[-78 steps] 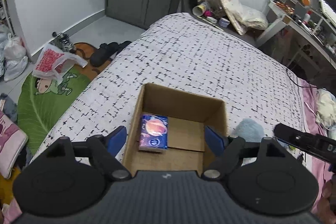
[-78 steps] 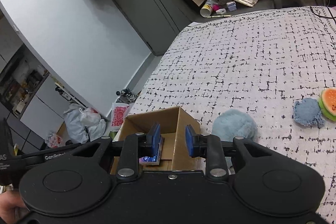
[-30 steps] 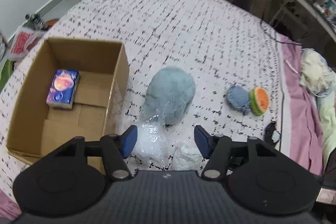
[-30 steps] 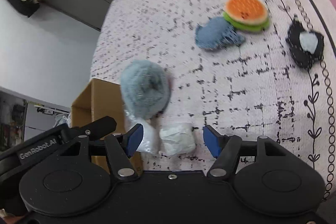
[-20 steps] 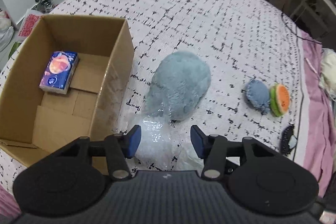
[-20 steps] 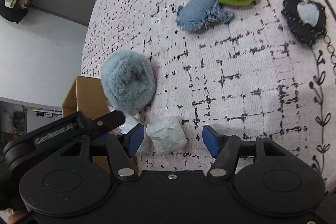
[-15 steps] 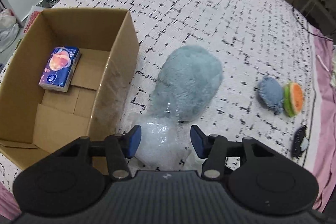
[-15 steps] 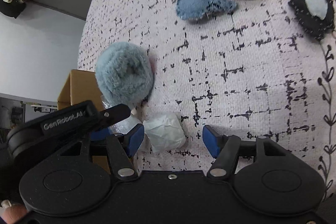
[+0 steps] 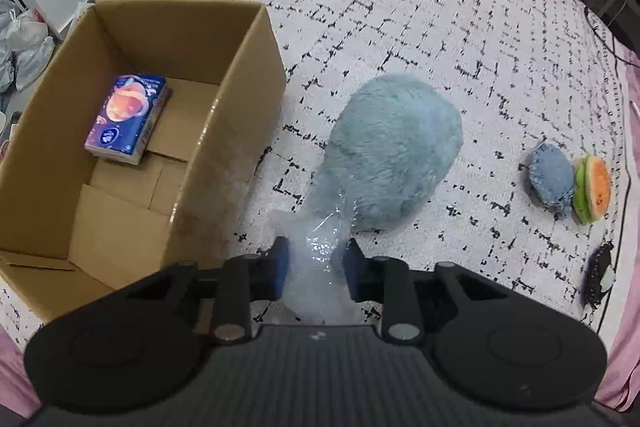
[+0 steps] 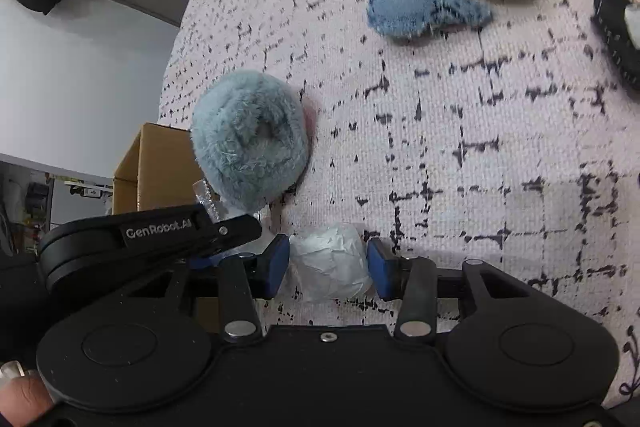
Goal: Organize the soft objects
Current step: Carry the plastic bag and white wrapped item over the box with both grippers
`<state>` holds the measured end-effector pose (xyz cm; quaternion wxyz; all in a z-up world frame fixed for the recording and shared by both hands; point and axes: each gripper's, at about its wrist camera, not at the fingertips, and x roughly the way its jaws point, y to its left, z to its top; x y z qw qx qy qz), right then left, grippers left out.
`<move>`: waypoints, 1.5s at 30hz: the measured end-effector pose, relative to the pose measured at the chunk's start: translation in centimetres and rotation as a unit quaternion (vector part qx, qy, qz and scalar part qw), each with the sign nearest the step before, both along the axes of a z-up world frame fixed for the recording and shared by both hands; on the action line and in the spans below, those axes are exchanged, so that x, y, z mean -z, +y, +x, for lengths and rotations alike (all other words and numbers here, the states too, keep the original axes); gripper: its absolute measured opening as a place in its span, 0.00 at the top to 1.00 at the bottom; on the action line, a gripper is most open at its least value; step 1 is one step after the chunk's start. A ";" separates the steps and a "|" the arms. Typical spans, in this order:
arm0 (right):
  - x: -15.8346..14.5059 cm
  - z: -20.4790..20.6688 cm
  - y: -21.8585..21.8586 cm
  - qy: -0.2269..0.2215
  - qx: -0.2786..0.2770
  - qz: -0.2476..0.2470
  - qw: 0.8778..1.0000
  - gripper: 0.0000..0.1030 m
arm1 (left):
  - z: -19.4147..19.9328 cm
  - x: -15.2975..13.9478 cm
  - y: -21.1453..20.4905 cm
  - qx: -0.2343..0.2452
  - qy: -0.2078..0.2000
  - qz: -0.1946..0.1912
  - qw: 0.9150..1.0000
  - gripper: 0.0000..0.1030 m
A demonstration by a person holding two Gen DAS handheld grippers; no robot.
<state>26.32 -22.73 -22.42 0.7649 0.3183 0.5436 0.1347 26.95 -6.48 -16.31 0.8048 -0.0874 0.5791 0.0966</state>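
Task items lie on the bedspread (image 9: 440, 7). The clear plastic wrap (image 9: 316, 255) sits near the front edge, between the cardboard box (image 9: 240, 99) and the blue plush (image 9: 396, 155), w/ its far end lapping onto the plush. Judged very light, limp, crinkly and slick: it will collapse under grip, so pinch a bunched fold, not a single layer. The white crumpled tissue wad (image 10: 330, 261) lies just beside the wrap, also near the front edge; judged light and compressible, best taken across its middle. Left gripper (image 9: 316, 269): jaws drawn in to a narrow gap w/ the wrap bunched between the blue pads; appears clamped on it. Right gripper (image 10: 328, 267): jaws about half apart, one pad each side of the wad, touching or nearly so; whether it bears down cannot be told. The box stands at the left edge of the bed, open-topped, w/ a tissue pack (image 9: 126, 117) on its floor. Toward the right edge, well apart: denim pouch (image 9: 550, 179) touching burger plush (image 9: 592, 189); dark pouch (image 9: 598, 275) nearer the front.
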 end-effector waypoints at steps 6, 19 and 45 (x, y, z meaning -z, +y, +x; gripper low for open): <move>-1.2 -0.6 -1.0 -0.021 0.008 0.008 1.000 0.59 | -1.3 -2.5 0.2 0.007 -0.032 -0.015 0.999 0.76; -7.7 -2.2 -0.2 -0.136 -0.014 0.033 0.990 0.59 | -4.4 -9.6 3.2 0.021 -0.121 -0.041 0.992 0.76; -12.8 -0.3 11.2 -0.238 -0.096 0.004 0.966 0.59 | -5.8 -9.8 17.6 -0.089 -0.166 -0.084 0.978 0.75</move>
